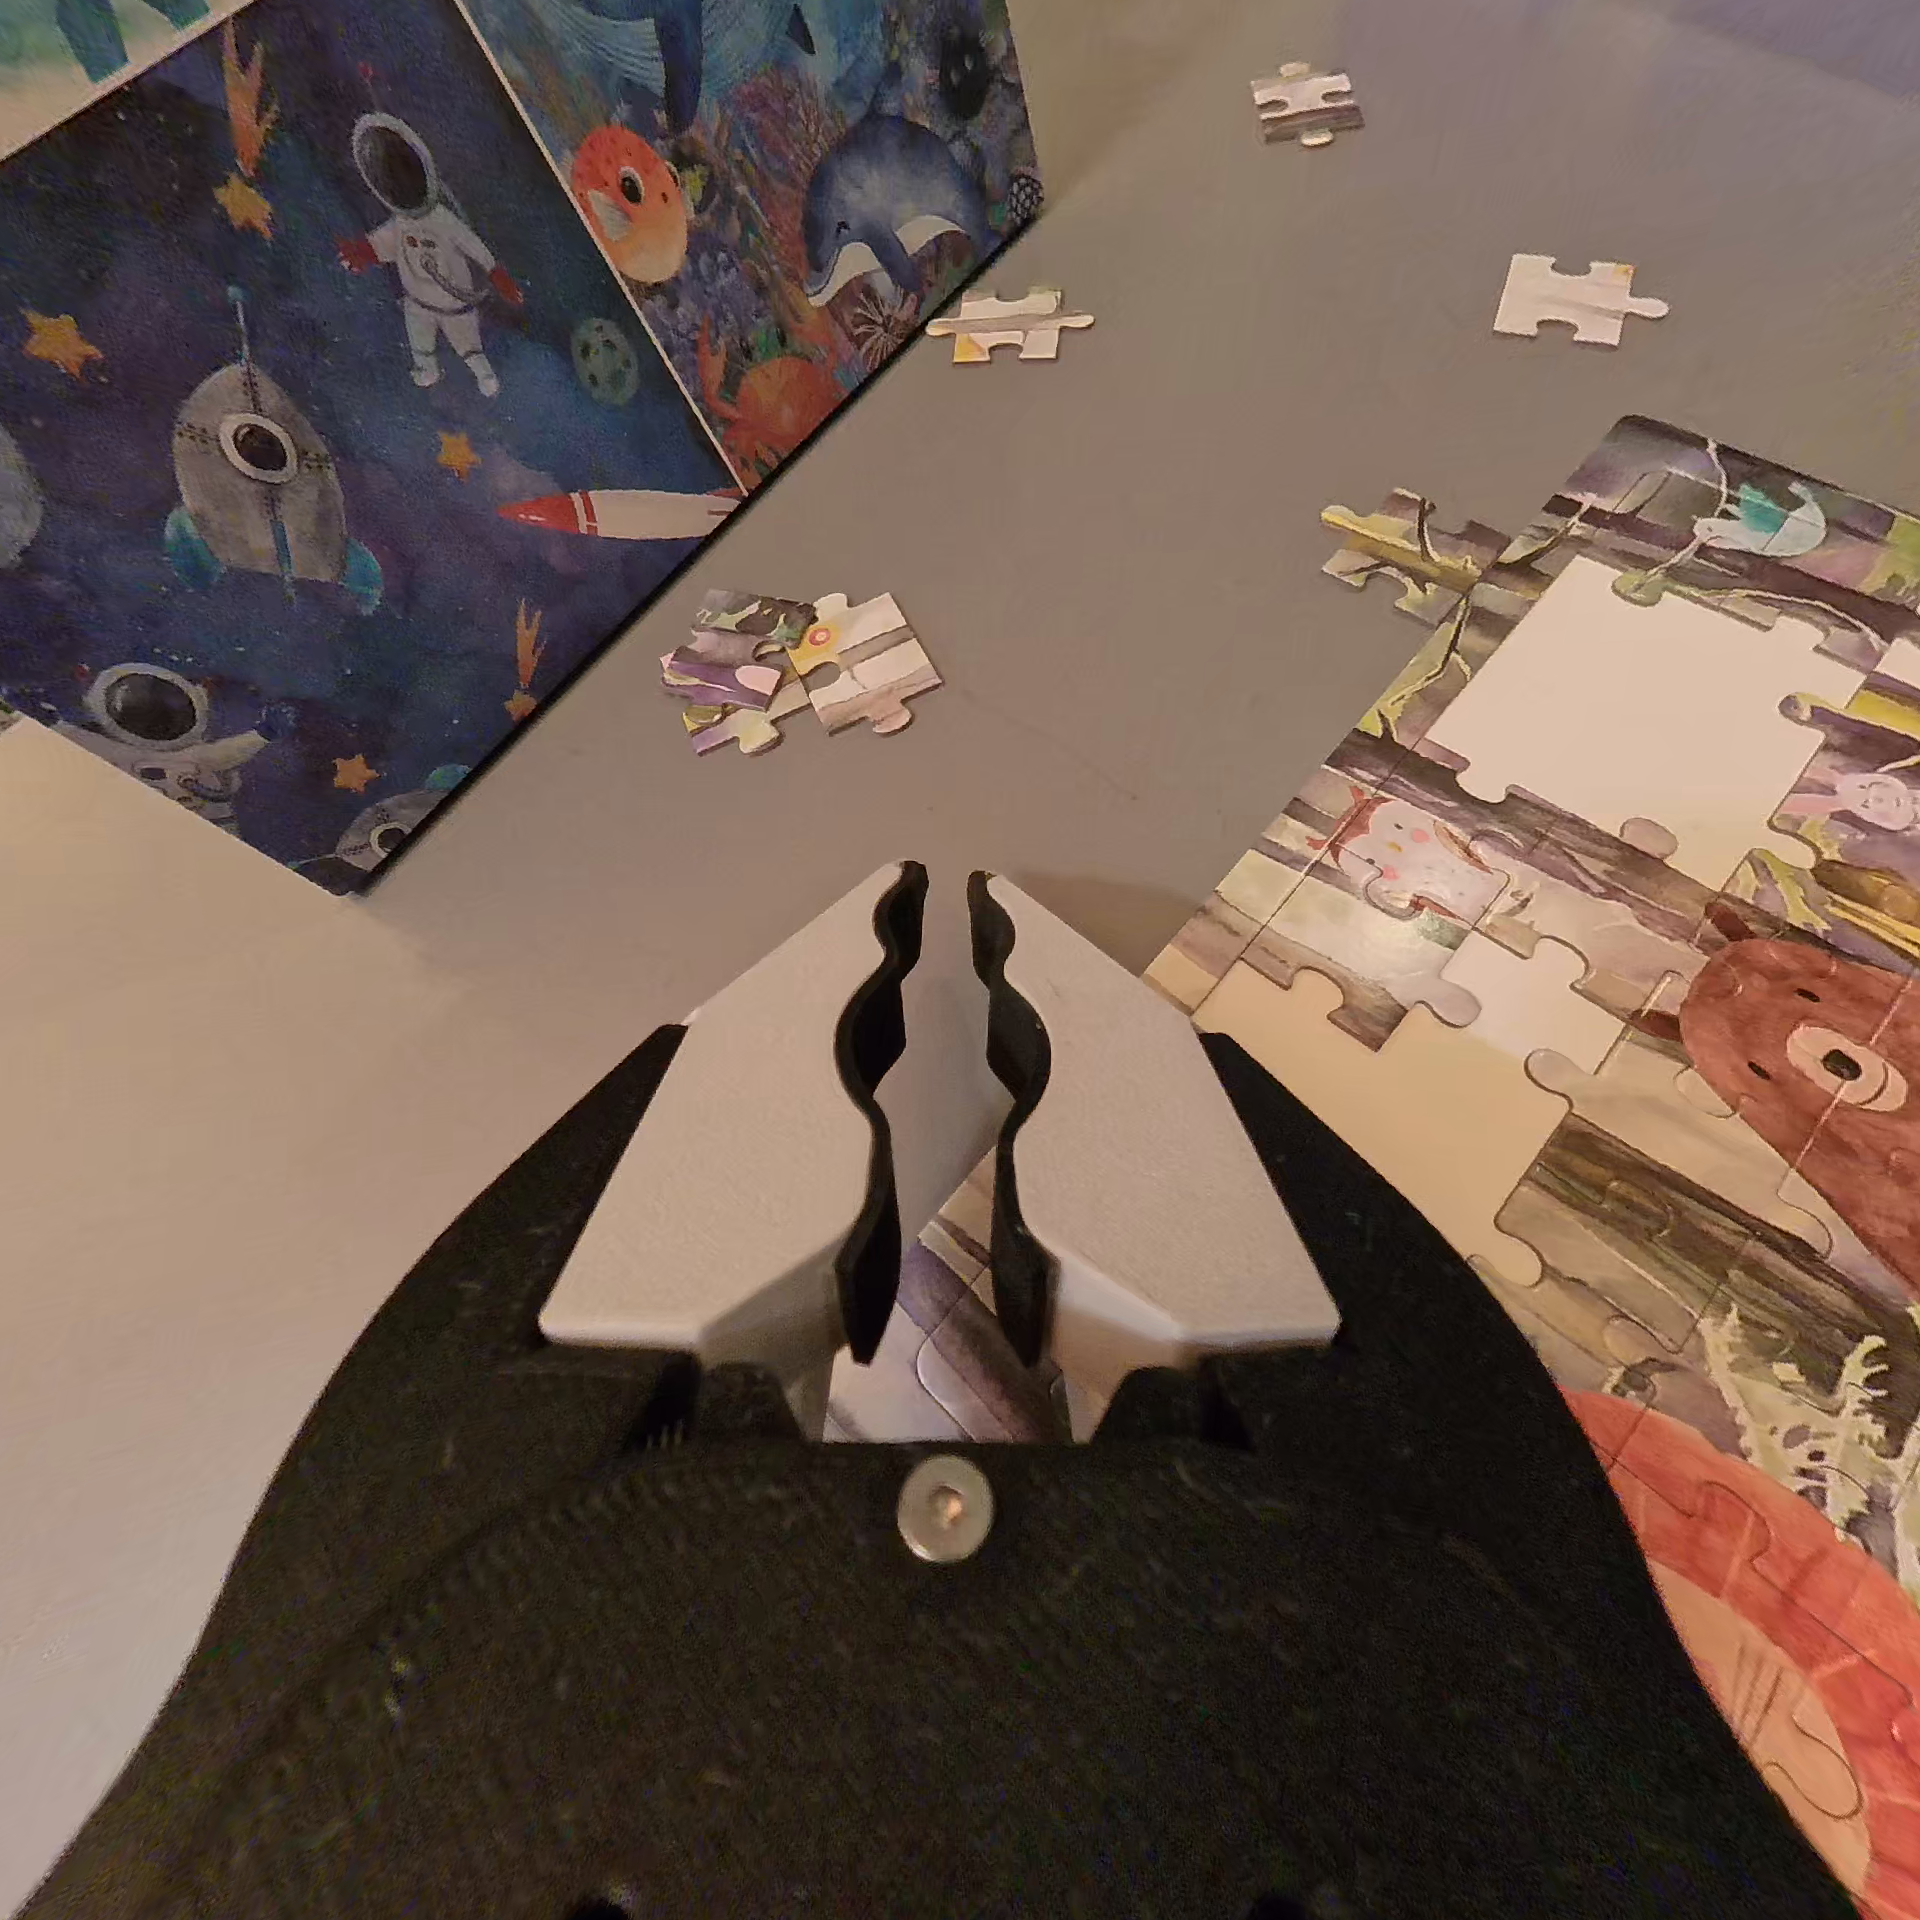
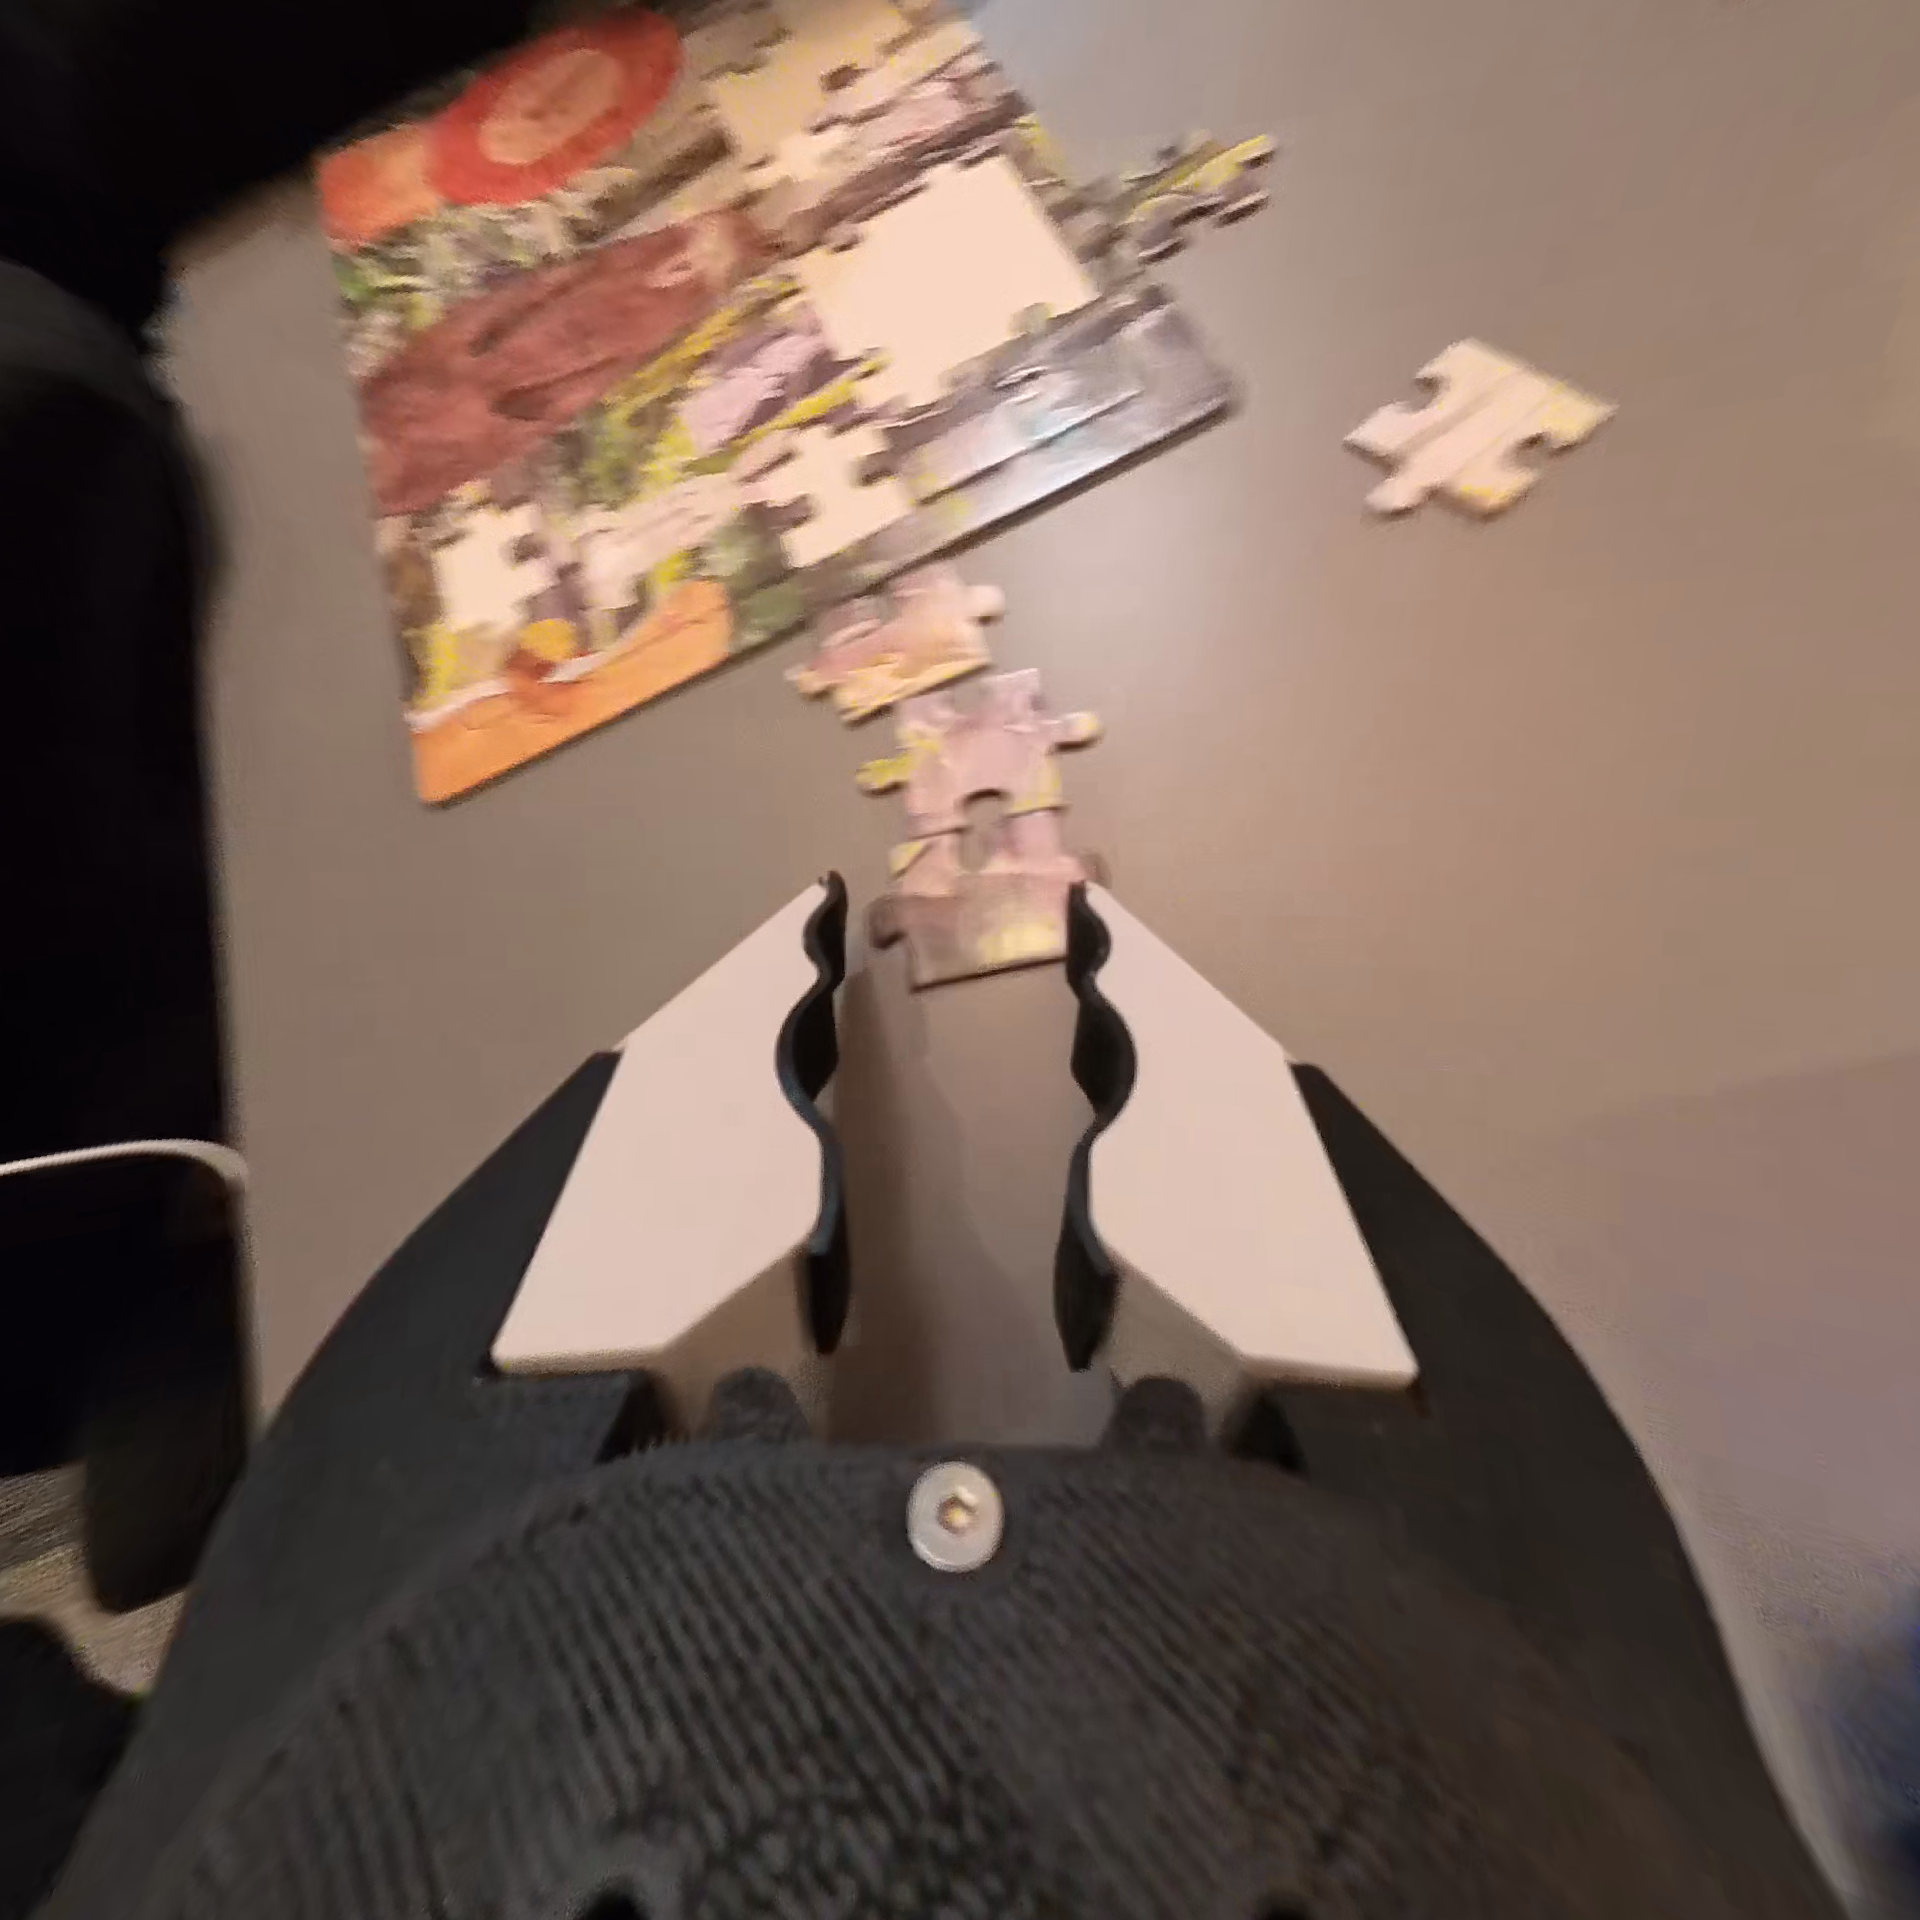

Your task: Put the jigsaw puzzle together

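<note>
The partly built jigsaw puzzle (image 1: 1621, 1039), with a brown bear and white gaps, lies on the grey table to the right of my left gripper (image 1: 945, 883). That gripper is nearly closed with only a thin slit, holds nothing, and hovers over the puzzle's near-left corner. In the blurred right wrist view the puzzle (image 2: 644, 395) lies ahead on the left. My right gripper (image 2: 951, 899) is open, and a dark loose piece (image 2: 971, 935) lies on the table just at its fingertips. Two more loose pieces (image 2: 977, 748) lie in a row beyond it.
Illustrated puzzle boxes (image 1: 343, 395) with space and sea pictures stand at the back left. Loose pieces lie on the table: a small cluster (image 1: 800, 670), two pale ones (image 1: 1013, 324) (image 1: 1574, 299), one far back (image 1: 1304, 104), one (image 1: 1403, 545) by the puzzle corner, and a pale one (image 2: 1475, 442). The left gripper's tips are roughly 35 cm from the right gripper's.
</note>
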Demonstrator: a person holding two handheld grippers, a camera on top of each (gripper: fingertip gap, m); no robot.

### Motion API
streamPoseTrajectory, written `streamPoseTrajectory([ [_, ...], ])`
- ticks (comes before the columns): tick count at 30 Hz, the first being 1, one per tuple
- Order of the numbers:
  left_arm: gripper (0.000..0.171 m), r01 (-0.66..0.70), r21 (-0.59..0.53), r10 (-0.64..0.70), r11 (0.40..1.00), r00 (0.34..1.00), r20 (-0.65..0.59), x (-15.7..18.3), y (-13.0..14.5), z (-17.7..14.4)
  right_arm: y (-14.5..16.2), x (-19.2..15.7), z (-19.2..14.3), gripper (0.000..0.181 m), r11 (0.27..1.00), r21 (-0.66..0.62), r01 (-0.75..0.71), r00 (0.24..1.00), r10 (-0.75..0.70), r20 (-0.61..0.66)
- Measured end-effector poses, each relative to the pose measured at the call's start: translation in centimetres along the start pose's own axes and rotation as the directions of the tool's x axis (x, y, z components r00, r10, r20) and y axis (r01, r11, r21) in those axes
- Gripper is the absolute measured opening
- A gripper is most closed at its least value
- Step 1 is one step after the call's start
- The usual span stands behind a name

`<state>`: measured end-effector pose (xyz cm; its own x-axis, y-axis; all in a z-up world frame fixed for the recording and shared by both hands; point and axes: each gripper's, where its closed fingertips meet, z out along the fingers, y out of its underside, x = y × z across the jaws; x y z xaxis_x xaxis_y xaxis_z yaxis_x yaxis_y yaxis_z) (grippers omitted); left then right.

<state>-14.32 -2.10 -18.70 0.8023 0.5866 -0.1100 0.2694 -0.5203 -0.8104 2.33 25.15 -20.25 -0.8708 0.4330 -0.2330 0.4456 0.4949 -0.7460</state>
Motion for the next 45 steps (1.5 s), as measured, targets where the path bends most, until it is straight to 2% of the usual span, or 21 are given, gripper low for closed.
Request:
streamPoseTrajectory([
  [1,0.007,0.0,-0.003,0.0,1.0,1.0,-0.001,0.0,0.0,0.0,0.1,-1.1,0.0,0.049,1.0,0.007,-0.003,1.0,0.003,0.015],
  [3,0.007,-0.003,-0.007,0.003,1.0,1.0,-0.005,0.1,0.1,0.1,0.2,-2.4,0.0,0.044,0.999,0.016,0.03,1.0,-0.03,-0.001],
  [7,0.006,-0.014,-0.006,0.014,1.0,1.0,-0.011,0.3,0.1,0.1,-0.7,-1.9,-0.8,0.049,0.991,0.074,0.112,0.984,-0.1,-0.147],
  [11,0.006,-0.018,-0.007,0.018,1.0,1.0,-0.009,0.3,0.1,0.1,0.7,-1.9,-0.1,0.059,0.999,0.012,0.044,0.988,-0.042,-0.152],
  [14,0.006,-0.017,0.003,0.017,1.0,1.0,-0.007,0.3,0.0,0.0,1.1,-2.5,0.6,0.061,0.996,-0.021,0.084,0.974,-0.087,-0.208],
  [16,0.006,-0.015,0.002,0.015,1.0,1.0,-0.017,0.4,0.0,0.0,1.0,-2.4,0.7,0.058,0.993,-0.033,0.113,0.958,-0.117,-0.263],
  [20,0.006,-0.018,0.007,0.019,1.0,1.0,-0.025,0.5,-0.1,-0.1,1.1,-2.7,0.7,0.041,0.996,-0.022,0.091,0.963,-0.094,-0.252],
  [25,0.006,-0.019,0.022,0.02,1.0,0.999,-0.029,0.5,-0.3,-0.2,1.2,-2.9,0.6,0.04,0.997,-0.017,0.078,0.952,-0.08,-0.294],
  [26,0.006,-0.018,0.027,0.018,0.999,0.999,-0.03,0.6,-0.3,-0.3,1.2,-3.1,0.5,0.036,0.997,-0.01,0.078,0.951,-0.078,-0.3],
  [27,0.005,-0.016,0.032,0.017,0.999,0.999,-0.03,0.5,-0.4,-0.3,1.0,-3.6,0.3,0.004,0.996,0.003,0.088,0.95,-0.083,-0.3],
  [30,0.005,-0.011,0.044,0.012,0.999,1.0,-0.028,0.5,-0.5,-0.5,0.2,-5.0,-0.3,0.021,0.995,0.067,0.073,0.951,-0.049,-0.305],
  [33,0.005,-0.009,0.041,0.01,0.999,0.999,-0.032,0.5,-0.5,-0.4,0.1,-5.5,-0.7,0.033,0.995,0.067,0.068,0.939,-0.041,-0.343],
  [38,0.005,-0.023,0.039,0.024,0.999,0.999,-0.023,0.5,-0.4,-0.4,-0.4,-1.1,-1.9,0.049,0.997,0.041,0.07,0.871,-0.04,-0.49],
  [41,0.004,-0.028,0.041,0.029,0.999,0.999,-0.019,0.6,-0.5,-0.4,-0.6,1.2,-1.2,0.062,0.999,0.043,0.003,0.892,0.017,-0.451],
  [45,0.004,-0.022,0.053,0.023,0.998,1.0,-0.02,0.5,-0.6,-0.6,0.2,1.9,0.2,0.073,0.997,0.001,-0.077,0.929,0.072,-0.362],
])
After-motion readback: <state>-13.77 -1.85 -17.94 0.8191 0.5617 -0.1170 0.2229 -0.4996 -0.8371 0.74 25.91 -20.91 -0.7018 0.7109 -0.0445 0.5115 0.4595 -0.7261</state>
